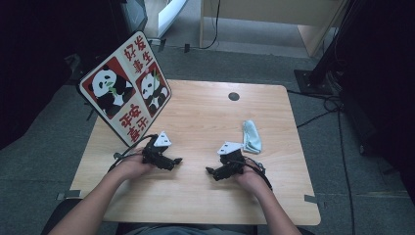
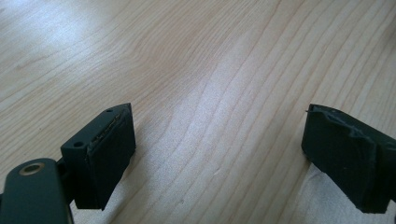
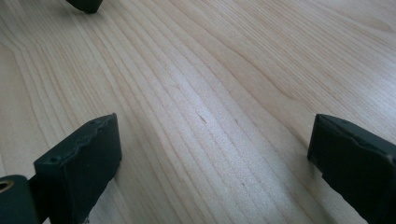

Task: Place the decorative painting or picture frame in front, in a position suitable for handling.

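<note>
- Panda-print square board with red characters [image 1: 126, 88] stood tilted at the light wooden worktop's [image 1: 205, 120] far left corner.
- Left gripper [image 1: 172, 161] lay low on the worktop, fingers [image 2: 100, 161] wide, nothing between.
- Right gripper [image 1: 211, 172] likewise, fingers [image 3: 79, 170] wide, empty.
- Pale blue folded cloth [image 1: 252, 136] lay just beyond the right gripper, untouched.

A small pale blue-green cloth [image 1: 252, 136] lies crumpled into a narrow upright strip, right of the frame's centre. It rests flat on the wooden counter [image 1: 205, 117], near its right edge.
</note>
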`<state>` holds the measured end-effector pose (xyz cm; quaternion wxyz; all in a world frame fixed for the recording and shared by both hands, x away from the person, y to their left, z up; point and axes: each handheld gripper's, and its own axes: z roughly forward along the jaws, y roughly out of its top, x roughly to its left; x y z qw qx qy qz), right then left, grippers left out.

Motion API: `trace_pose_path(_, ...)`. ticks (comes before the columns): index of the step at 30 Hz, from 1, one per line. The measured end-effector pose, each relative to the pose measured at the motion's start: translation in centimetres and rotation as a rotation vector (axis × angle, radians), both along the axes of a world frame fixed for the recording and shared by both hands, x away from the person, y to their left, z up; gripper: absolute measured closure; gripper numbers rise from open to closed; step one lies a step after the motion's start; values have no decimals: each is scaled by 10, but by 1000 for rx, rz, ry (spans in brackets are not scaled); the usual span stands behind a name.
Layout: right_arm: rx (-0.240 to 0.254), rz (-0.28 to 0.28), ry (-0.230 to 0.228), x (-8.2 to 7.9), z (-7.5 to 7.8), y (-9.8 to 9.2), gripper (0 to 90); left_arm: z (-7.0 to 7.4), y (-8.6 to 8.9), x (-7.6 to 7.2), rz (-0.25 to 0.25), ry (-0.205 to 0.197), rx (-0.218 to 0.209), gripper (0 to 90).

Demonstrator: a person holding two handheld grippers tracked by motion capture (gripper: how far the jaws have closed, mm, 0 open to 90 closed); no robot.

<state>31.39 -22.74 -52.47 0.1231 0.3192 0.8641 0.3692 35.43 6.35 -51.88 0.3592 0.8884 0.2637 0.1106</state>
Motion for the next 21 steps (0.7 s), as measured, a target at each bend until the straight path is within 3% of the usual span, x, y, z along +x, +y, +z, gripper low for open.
trace_pose_path(16, 0, 0, 0, 0, 0, 0, 29, 0, 4, 2, -14, 2, -6, 103)
trace_pose_path(17, 1, 0, 0, 0, 0, 0, 29, 0, 5, 2, -26, -2, -10, 144)
trace_pose_path(21, 1, 3, -1, 0, 0, 0, 29, 1, 6, 4, -29, -6, -7, 147)
